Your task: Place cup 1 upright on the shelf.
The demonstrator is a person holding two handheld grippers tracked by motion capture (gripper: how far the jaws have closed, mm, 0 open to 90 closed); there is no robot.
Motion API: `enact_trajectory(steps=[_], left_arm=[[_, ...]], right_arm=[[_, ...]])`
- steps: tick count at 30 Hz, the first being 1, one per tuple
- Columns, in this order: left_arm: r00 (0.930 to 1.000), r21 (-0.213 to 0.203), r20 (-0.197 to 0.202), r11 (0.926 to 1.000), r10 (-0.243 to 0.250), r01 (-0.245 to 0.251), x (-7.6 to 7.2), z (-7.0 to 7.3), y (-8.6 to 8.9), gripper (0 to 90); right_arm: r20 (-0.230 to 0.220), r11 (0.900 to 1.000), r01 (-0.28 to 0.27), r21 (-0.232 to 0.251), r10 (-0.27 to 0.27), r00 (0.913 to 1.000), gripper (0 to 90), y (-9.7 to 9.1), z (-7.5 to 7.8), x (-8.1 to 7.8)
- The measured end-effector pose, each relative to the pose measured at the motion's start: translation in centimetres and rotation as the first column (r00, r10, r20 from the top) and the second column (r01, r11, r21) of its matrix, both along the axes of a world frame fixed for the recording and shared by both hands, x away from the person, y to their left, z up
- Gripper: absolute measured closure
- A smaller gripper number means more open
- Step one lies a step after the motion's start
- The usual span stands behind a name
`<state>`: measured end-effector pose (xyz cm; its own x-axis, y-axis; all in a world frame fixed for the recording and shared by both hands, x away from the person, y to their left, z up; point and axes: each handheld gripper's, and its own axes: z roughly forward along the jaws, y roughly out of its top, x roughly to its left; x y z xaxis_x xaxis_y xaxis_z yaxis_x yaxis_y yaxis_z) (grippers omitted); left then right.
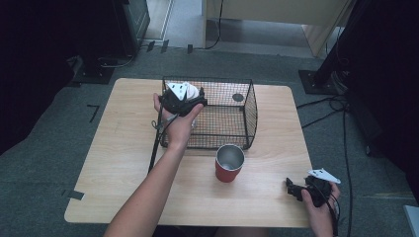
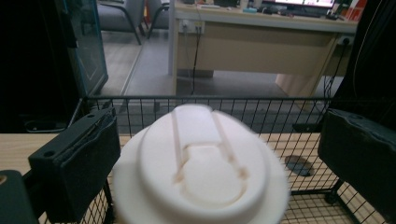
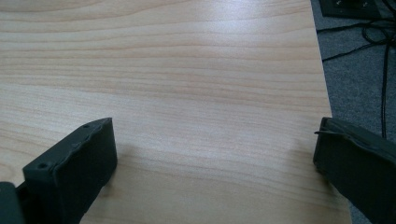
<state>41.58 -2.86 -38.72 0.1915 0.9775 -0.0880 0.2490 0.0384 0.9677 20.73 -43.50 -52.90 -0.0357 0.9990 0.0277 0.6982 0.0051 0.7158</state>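
A white lid (image 2: pixel 201 163) was seen between the jaws of the left hand-held gripper (image 1: pixel 193 100), over the far left corner of the wire basket (image 1: pixel 249 116) near the desk's (image 1: pixel 123 148) far edge. The round lid was tilted with its top face toward the camera, and its raised strip with a sliding tab ran away from the gripper toward the basket's far wall. The jaws stood wide on either side; whether they touched the lid could not be told. The right hand-held gripper (image 1: pixel 291 188) was held open, with nothing between its jaws, at the desk's near right corner. A red cup (image 1: pixel 229 163) stood upright just outside the basket's near wall.
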Motion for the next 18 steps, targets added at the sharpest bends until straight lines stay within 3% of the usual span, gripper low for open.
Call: enact_trajectory(steps=[7, 18], left_arm=[[0.9994, -0.002, 0.028, 0.9997, -0.023, 0.023, -1.1, 1.0, 0.6, 0.0], [0.9962, -0.022, 0.073, 0.9986, -0.047, 0.049, -4.3, 2.3, 3.5, 0.0]], right_arm=[[0.000, 1.0000, 0.000, 0.000, 0.000, 1.0000, 0.0, 0.0, 0.0, 0.0], [0.000, 1.0000, 0.000, 0.000, 0.000, 1.0000, 0.0, 0.0, 0.0, 0.0]])
